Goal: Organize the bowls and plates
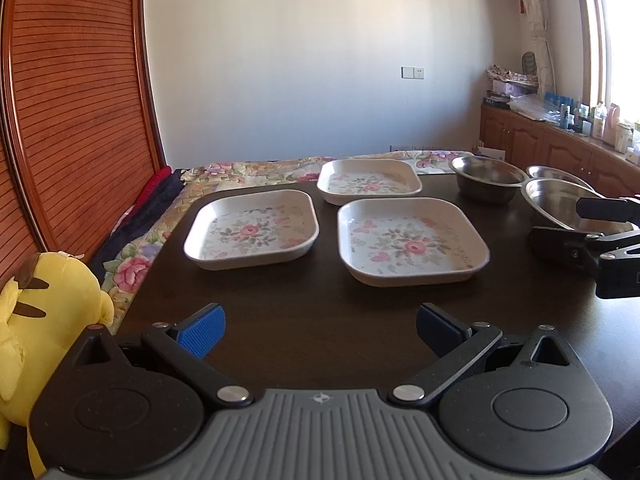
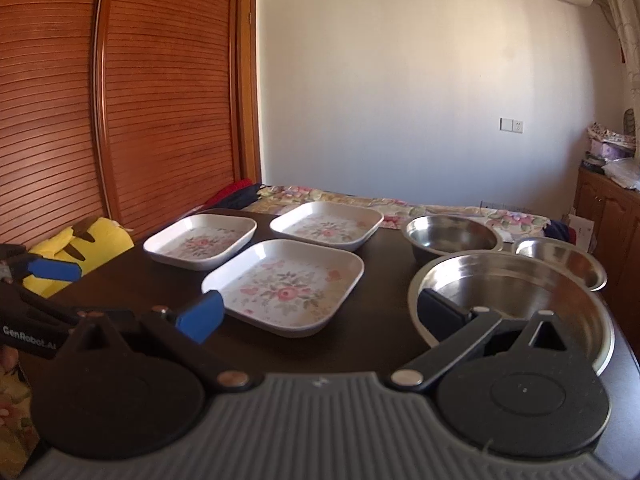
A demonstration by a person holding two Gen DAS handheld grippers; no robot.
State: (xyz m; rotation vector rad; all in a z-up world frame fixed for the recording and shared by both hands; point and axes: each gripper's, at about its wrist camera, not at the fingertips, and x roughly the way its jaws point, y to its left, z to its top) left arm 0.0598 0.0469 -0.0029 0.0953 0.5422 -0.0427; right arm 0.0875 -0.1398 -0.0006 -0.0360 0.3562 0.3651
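Three square white plates with a floral print lie on the dark table: one at the left (image 1: 252, 232), one nearer on the right (image 1: 410, 242), one behind (image 1: 370, 180). Three steel bowls stand to the right: a large one (image 2: 512, 300), a middle one (image 2: 452, 236) and a small one (image 2: 560, 260). My left gripper (image 1: 320, 330) is open and empty, short of the plates. My right gripper (image 2: 320, 316) is open and empty, its right finger over the large bowl's near rim. In the left wrist view it (image 1: 576, 224) shows at the right edge.
The dark table (image 1: 320, 300) stands against a bed with a floral cover (image 1: 248, 170). A yellow plush toy (image 1: 48, 308) sits at the table's left edge. A slatted wooden wardrobe (image 1: 80, 100) stands at the left, wooden cabinets (image 1: 540, 144) at the right.
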